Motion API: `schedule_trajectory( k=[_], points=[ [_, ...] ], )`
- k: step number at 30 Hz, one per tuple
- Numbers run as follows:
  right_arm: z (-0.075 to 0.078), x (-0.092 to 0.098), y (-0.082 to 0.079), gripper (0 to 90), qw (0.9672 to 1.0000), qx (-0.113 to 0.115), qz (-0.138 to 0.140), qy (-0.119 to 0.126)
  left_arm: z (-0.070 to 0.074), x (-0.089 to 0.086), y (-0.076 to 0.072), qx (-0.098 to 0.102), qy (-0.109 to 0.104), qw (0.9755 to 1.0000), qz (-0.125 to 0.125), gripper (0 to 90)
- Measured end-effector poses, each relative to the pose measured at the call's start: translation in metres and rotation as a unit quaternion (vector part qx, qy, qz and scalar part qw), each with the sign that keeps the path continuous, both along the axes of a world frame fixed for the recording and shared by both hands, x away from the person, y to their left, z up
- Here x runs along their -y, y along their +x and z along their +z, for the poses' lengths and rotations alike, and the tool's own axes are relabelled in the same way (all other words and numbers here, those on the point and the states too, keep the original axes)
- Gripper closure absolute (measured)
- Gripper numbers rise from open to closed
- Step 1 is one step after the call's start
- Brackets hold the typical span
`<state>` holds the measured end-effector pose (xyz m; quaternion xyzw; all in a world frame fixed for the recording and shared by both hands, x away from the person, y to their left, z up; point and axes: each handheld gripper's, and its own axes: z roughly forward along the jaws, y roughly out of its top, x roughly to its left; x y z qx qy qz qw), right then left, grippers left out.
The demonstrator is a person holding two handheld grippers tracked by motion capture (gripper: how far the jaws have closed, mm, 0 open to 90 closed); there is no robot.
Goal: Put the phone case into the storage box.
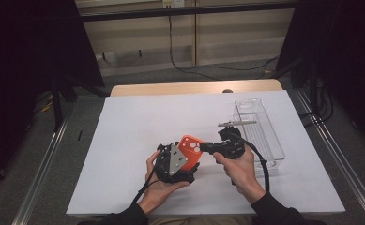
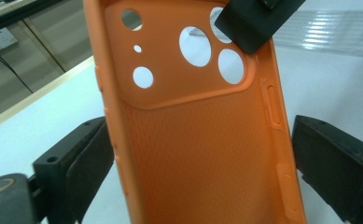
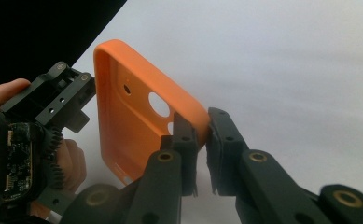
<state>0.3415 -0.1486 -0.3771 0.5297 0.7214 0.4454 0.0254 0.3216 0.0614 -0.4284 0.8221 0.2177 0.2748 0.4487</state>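
An orange phone case [image 1: 189, 146] is held up above the white sheet, its inside and round camera holes facing the left gripper view [image 2: 193, 140]. My left gripper [image 1: 186, 161] clamps it across its width, one jaw against each long side [image 2: 198, 158]. My right gripper [image 1: 202, 148] comes in from the right and is shut on the case's upper corner wall beside the camera holes [image 3: 202, 128]. One of its black pads [image 2: 254, 23] covers part of a hole. In the right gripper view the case [image 3: 128, 121] stands on edge with the left gripper's fingers [image 3: 62, 98] behind it.
A clear plastic tray [image 1: 260, 126] lies on the right side of the white sheet [image 1: 138, 126], just behind my right hand. The table's wooden edge [image 1: 171, 87] runs along the back. Cables trail from both grippers toward the person.
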Motion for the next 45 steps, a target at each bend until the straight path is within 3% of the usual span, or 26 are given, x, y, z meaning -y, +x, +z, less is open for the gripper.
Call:
schedule_trajectory(
  k=[2,7,9,11,14,16,19,26,35,38,45],
  points=[
    [0.001,0.001,0.0,82.9,1.0,0.004,-0.003,0.001,0.002,-0.002,0.0,-0.01,-0.019,0.9998,-0.001,5.3],
    [0.002,0.006,0.001,82.9,0.9999,0.014,-0.009,0.0,0.003,-0.005,0.003,-0.017,-0.027,0.9995,0.001,4.1],
    [0.004,0.006,0.001,82.9,0.9998,0.016,-0.011,0.001,0.004,-0.009,0.006,-0.027,-0.043,0.9987,-0.006,3.1],
    [0.005,0.007,0.0,82.9,0.9997,0.021,-0.01,-0.002,0.005,-0.01,0.006,-0.027,-0.042,0.9987,-0.012,2.5],
    [0.007,0.008,0.0,82.9,0.9995,0.031,-0.011,-0.003,0.007,-0.014,0.005,-0.028,-0.058,0.9978,-0.016,2.3],
    [0.009,0.009,-0.001,82.8,0.9992,0.038,-0.01,-0.004,0.007,-0.017,0.006,-0.041,-0.071,0.9964,-0.02,2.2],
    [0.011,0.01,-0.001,82.8,0.9987,0.048,-0.011,-0.008,0.006,-0.02,0.007,-0.039,-0.074,0.9965,-0.006,2.6],
    [0.011,0.015,0.001,82.8,0.9981,0.058,-0.017,-0.012,0.009,-0.027,0.006,-0.04,-0.08,0.996,-0.004,3.4],
    [0.01,0.019,0.0,82.8,0.9969,0.074,-0.023,-0.013,0.012,-0.037,0.003,-0.022,-0.098,0.9949,0.016,2.0],
    [0.011,0.021,0.0,82.8,0.9966,0.077,-0.025,-0.013,0.012,-0.041,0.004,-0.031,-0.102,0.9942,0.015,2.3],
    [0.016,0.029,-0.001,82.8,0.9958,0.085,-0.034,-0.01,0.012,-0.048,0.004,-0.031,-0.109,0.9932,0.026,2.4]
  ],
)
